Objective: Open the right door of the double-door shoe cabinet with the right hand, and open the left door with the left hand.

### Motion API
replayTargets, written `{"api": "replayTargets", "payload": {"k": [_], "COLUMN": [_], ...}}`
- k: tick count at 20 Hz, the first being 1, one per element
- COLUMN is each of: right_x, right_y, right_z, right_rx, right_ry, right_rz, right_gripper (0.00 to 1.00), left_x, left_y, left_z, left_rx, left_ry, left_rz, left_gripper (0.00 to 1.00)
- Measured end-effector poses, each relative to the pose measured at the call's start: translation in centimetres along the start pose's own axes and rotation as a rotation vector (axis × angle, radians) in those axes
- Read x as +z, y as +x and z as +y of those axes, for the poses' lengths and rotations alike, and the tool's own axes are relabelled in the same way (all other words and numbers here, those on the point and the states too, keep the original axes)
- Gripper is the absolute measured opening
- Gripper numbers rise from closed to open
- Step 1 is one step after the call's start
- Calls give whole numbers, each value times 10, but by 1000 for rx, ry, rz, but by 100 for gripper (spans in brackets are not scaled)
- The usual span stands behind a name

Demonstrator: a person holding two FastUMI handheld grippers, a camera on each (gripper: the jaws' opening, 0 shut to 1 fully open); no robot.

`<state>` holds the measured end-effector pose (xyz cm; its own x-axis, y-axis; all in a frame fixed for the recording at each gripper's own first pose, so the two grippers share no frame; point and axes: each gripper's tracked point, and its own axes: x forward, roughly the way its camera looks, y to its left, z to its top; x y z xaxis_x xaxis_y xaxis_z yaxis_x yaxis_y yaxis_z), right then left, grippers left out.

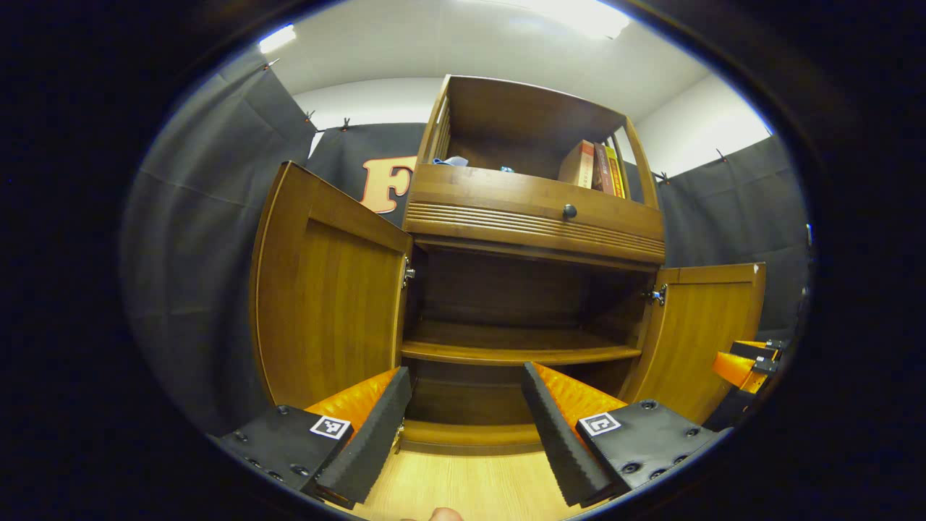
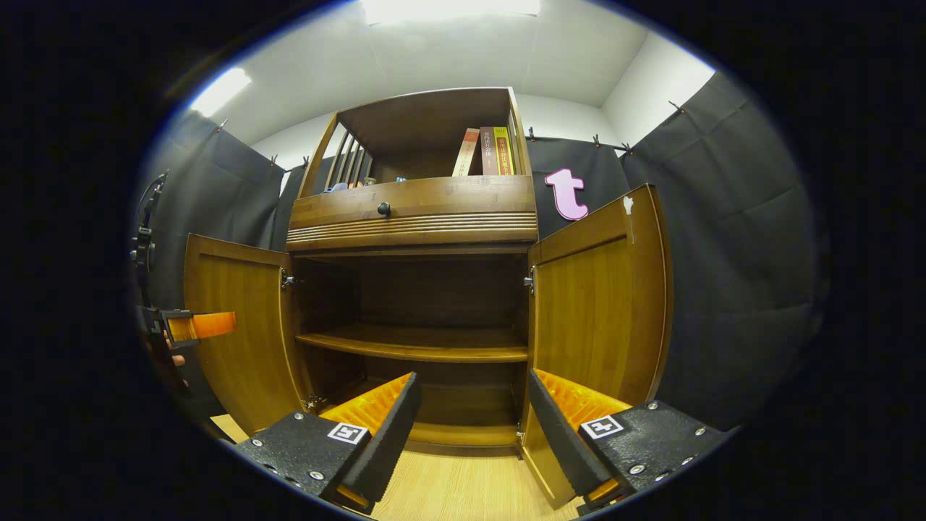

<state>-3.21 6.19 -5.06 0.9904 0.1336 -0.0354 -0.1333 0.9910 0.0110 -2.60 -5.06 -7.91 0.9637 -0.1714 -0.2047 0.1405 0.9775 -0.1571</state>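
The wooden shoe cabinet (image 1: 535, 217) stands ahead with both lower doors swung wide. Its left door (image 1: 325, 289) and right door (image 1: 705, 325) frame a dark interior with one shelf (image 1: 517, 346). In the right gripper view the left door (image 2: 235, 325) and right door (image 2: 597, 304) stand open too. My left gripper (image 1: 466, 427) is open with nothing between its fingers, low before the opening. My right gripper (image 2: 470, 434) is open as well, close beside the right door's lower edge. The right gripper (image 1: 745, 362) appears far right in the left gripper view, and the left gripper (image 2: 192, 325) far left in the right gripper view.
Above the doors runs a drawer with a dark knob (image 1: 569, 211). An open top shelf holds books (image 1: 593, 168) and small items. A light wood floor (image 1: 470, 485) lies below. Black cloth walls (image 1: 195, 275) surround the cabinet.
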Motion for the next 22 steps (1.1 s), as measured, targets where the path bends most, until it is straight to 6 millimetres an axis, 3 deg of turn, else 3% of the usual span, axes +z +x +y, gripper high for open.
{"api": "replayTargets", "payload": {"k": [2, 8, 11, 12, 13, 14, 16, 17, 18, 19, 22], "right_x": [3, 8, 8, 8, 8, 7, 6, 6, 6, 6, 3], "right_y": [0, 4, 5, 5, 6, 6, 7, 7, 7, 7, 8], "right_z": [-2, -8, -8, -8, -9, -9, -9, -9, -9, -8, -7], "right_rx": [-2, -9, -10, -10, -11, -11, -12, -13, -13, -12, -14], "right_ry": [-3, -3, 1, 2, 3, 5, 4, 4, 4, 4, 3], "right_rz": [-4, -8, -8, -8, -8, -8, -6, -5, -5, -5, -1], "right_gripper": [92, 92, 92, 100, 100, 92, 92, 100, 100, 92, 92], "left_x": [6, 39, 40, 40, 41, 41, 40, 39, 38, 37, 36], "left_y": [2, -6, -4, -4, -5, -5, -6, -6, -6, -6, -7], "left_z": [-1, -1, -12, -15, -16, -17, -16, -15, -12, -10, -6], "left_rx": [-2, 19, -7, -15, -17, -17, -18, -15, -9, -5, -1], "left_ry": [-17, 51, 69, 66, 68, 72, 65, 63, 63, 64, 62], "left_rz": [-2, -88, -90, -89, -92, -93, -93, -90, -88, -88, -85], "left_gripper": [96, 96, 96, 96, 96, 96, 98, 98, 97, 97, 96]}}
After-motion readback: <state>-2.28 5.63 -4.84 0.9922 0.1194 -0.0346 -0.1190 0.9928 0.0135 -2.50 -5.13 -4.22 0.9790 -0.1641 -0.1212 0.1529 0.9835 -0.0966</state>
